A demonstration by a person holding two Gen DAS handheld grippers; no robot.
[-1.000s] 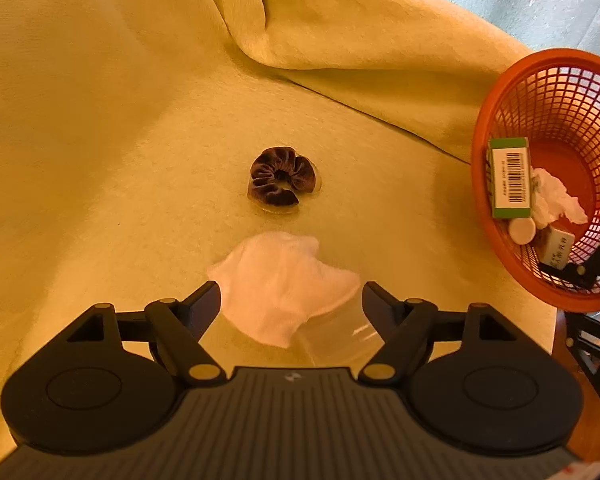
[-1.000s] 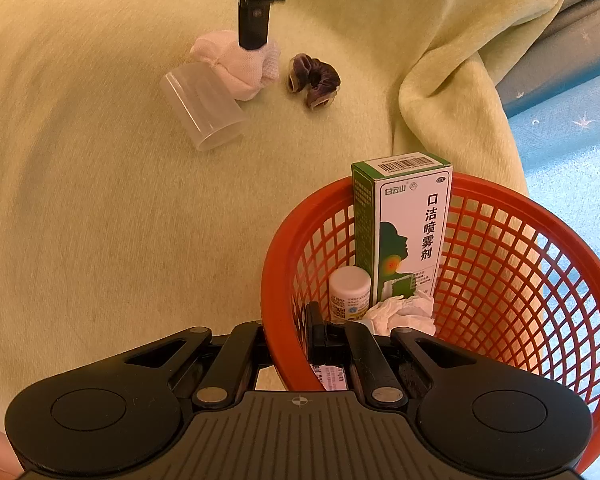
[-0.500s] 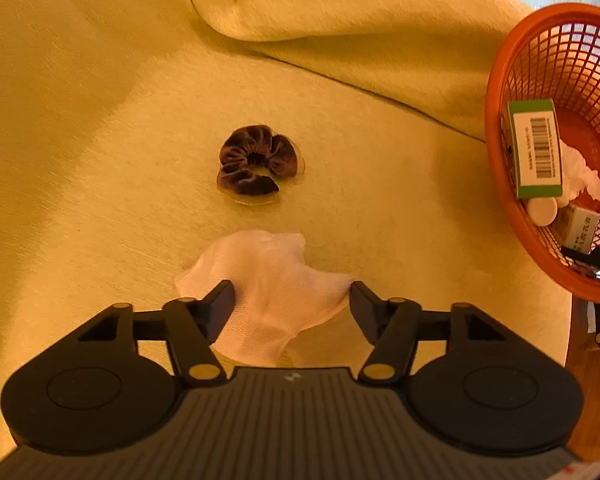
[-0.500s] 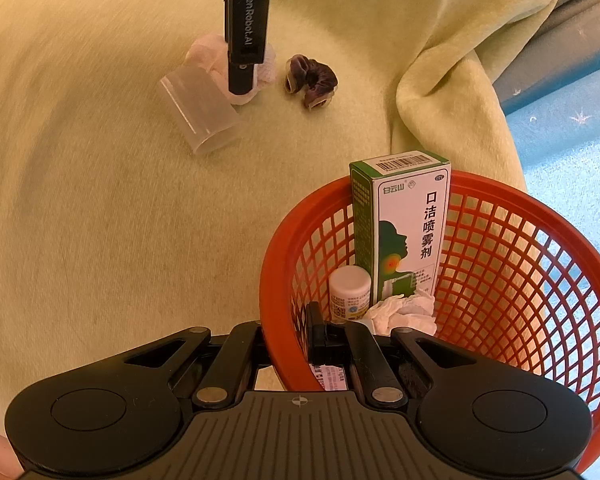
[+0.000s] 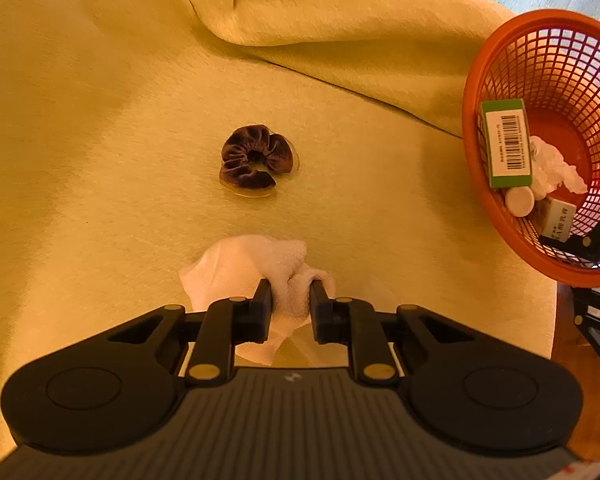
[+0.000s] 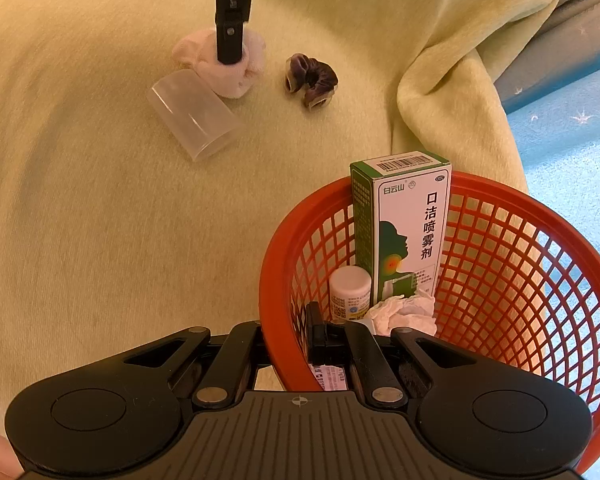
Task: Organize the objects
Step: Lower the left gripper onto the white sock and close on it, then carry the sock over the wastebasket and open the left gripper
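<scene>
Closed since the earlier frame, left tool [image 5: 290, 294] pinches the white cloth [image 5: 252, 268]; lift straight, clearing the clear cup [image 6: 194, 118]. Right tool [image 6: 288, 330] clamps the orange basket [image 6: 500, 200] rim.

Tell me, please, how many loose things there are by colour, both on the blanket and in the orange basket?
White: 4 (cloth in the left tool, bottle, tissue, small box)
Green and white: 1 (spray box)
Purple: 1 (scrunchie)
Clear: 1 (cup)
Total: 7
</scene>
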